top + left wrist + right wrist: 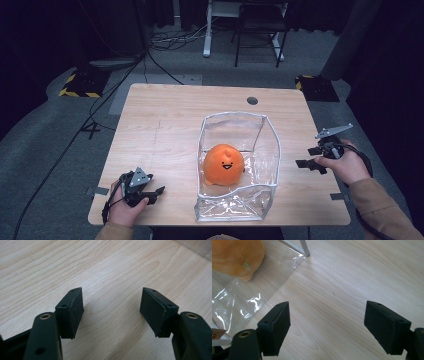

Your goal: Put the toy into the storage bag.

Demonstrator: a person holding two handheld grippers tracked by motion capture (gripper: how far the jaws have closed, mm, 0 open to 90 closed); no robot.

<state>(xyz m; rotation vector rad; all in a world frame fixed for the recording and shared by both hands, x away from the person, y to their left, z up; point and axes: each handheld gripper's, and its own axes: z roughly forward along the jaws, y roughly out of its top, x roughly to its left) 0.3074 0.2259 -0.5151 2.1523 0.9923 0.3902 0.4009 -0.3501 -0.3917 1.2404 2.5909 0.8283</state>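
An orange plush toy point(224, 164) with a small smiling face sits inside a clear plastic bag point(260, 200) that stands open-topped on the middle of the wooden table point(160, 125). My left gripper point(156, 195) rests near the table's front left corner, well left of the bag. In the left gripper view its jaws point(111, 312) stand open over bare wood. My right gripper point(307, 157) hangs just right of the bag, open with nothing between its jaws point(327, 325). The right gripper view also shows the toy point(234, 255) and the bag's shiny wall point(249, 300) at its left.
A round cable hole point(252, 100) sits near the table's far edge. Behind the table on the grey floor are cables point(165, 40), a black chair point(260, 30) and yellow-black striped blocks point(80, 85). Bare wood lies left of and behind the bag.
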